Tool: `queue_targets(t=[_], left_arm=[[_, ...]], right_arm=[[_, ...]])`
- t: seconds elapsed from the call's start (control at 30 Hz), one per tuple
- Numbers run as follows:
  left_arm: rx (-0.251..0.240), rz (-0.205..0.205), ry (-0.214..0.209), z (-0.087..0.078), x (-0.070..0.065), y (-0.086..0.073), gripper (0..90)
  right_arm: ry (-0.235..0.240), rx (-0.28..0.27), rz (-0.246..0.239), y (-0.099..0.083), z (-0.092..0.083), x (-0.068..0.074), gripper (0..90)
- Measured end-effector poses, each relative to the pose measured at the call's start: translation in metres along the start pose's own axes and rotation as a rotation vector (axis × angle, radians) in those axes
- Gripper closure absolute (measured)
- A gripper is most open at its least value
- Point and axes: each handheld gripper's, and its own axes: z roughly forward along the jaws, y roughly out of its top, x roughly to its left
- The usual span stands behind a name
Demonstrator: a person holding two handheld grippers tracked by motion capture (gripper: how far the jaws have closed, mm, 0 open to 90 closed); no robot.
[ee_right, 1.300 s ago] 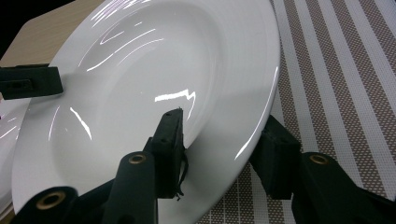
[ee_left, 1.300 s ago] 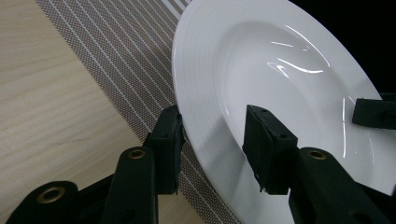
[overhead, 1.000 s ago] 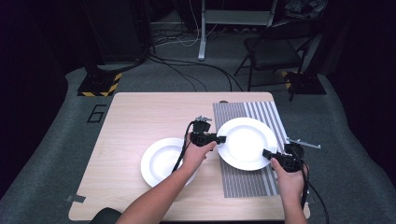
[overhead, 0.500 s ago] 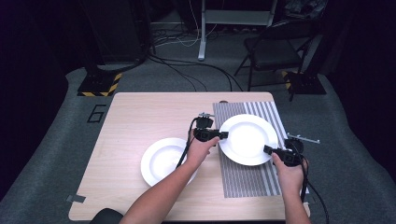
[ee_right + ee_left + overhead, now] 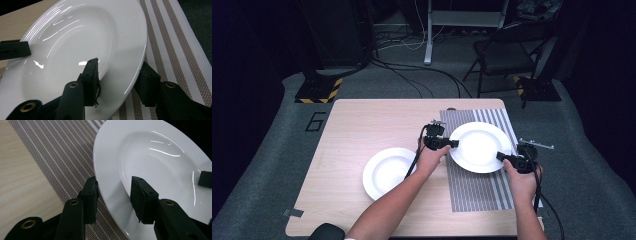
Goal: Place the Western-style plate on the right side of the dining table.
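While the high view looks down on the worktop [image 5: 362, 120], a white plate [image 5: 480, 146] sits over the striped mat [image 5: 472, 187] at the right, and a second plate [image 5: 388, 172] rests on bare wood to its left. The left gripper [image 5: 451, 143] meets its left rim, the right gripper [image 5: 502, 156] its near right rim.

From the left gripper view, the fingers [image 5: 91, 195] straddle the plate's rim, one under and one over; whether they press it I cannot tell.

From the right gripper view, the fingers [image 5: 91, 72] straddle the opposite rim the same way.

I judge the plate stiff, glossy, slippery and breakable; the rim is the only hold. Whether it is lifted off the mat is hard to make out.
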Motion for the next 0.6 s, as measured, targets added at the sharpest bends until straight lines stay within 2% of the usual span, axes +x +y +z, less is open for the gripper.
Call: queue_targets(t=[0.1,0.13,0.23,0.6], left_arm=[[0.0,-0.003,0.009,0.002,0.0,-0.001,58.1],[0.003,0.017,0.023,0.004,-0.001,-0.001,58.0],[0.002,0.011,0.024,0.005,-0.001,-0.002,58.1],[0.018,0.032,0.063,0.015,-0.003,-0.004,58.2]], right_arm=[[-0.008,0.006,-0.002,0.0,0.003,-0.001,56.8],[-0.013,0.013,0.0,-0.001,0.004,-0.001,56.8],[-0.021,0.017,0.001,-0.001,0.006,-0.001,56.8],[-0.06,0.036,-0.004,-0.006,0.016,-0.005,56.5]])
